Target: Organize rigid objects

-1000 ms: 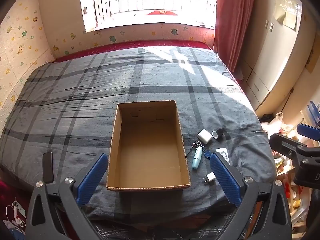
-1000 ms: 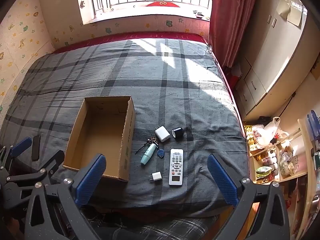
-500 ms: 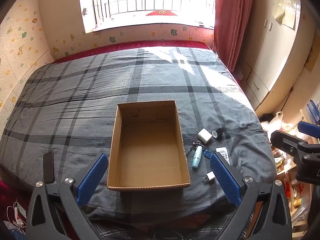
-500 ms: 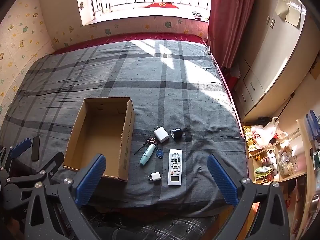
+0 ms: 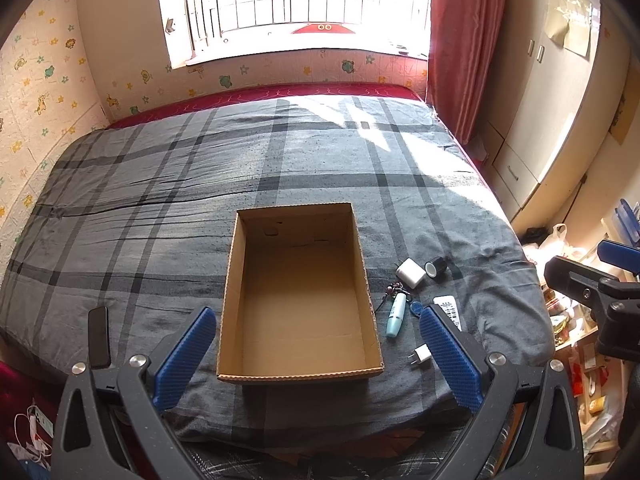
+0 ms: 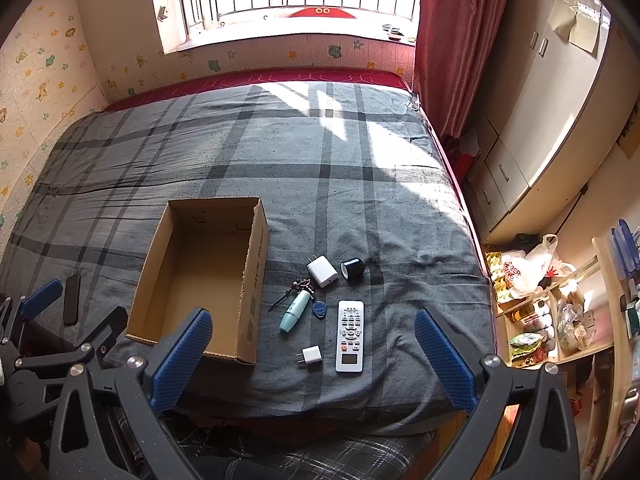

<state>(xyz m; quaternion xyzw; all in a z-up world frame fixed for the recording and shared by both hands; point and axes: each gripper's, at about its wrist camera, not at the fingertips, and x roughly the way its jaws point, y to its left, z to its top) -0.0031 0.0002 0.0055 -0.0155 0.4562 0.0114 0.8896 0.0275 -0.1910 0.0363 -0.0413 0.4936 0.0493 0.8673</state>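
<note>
An empty open cardboard box point(image 5: 298, 288) point(image 6: 200, 276) lies on the grey plaid bed. Right of it lie a white remote point(image 6: 351, 335), a small white plug point(image 6: 311, 356), a light blue tube with keys point(image 6: 295, 312), a blue tag point(image 6: 318, 309), a white charger point(image 6: 321, 271) and a small black cup point(image 6: 352, 269). In the left wrist view the remote point(image 5: 448, 307) is partly hidden by a finger. My left gripper point(image 5: 316, 354) is open above the box's near edge. My right gripper point(image 6: 314, 360) is open above the small plug, holding nothing.
A black phone point(image 5: 99, 336) lies at the bed's near left edge. A red curtain point(image 6: 448, 40), a white wardrobe point(image 6: 540, 120) and a cluttered shelf point(image 6: 560, 320) stand to the right of the bed. The window wall is at the far side.
Both views have shifted only slightly; the right gripper has drifted a little. Nothing on the bed has moved, and both grippers stay open.
</note>
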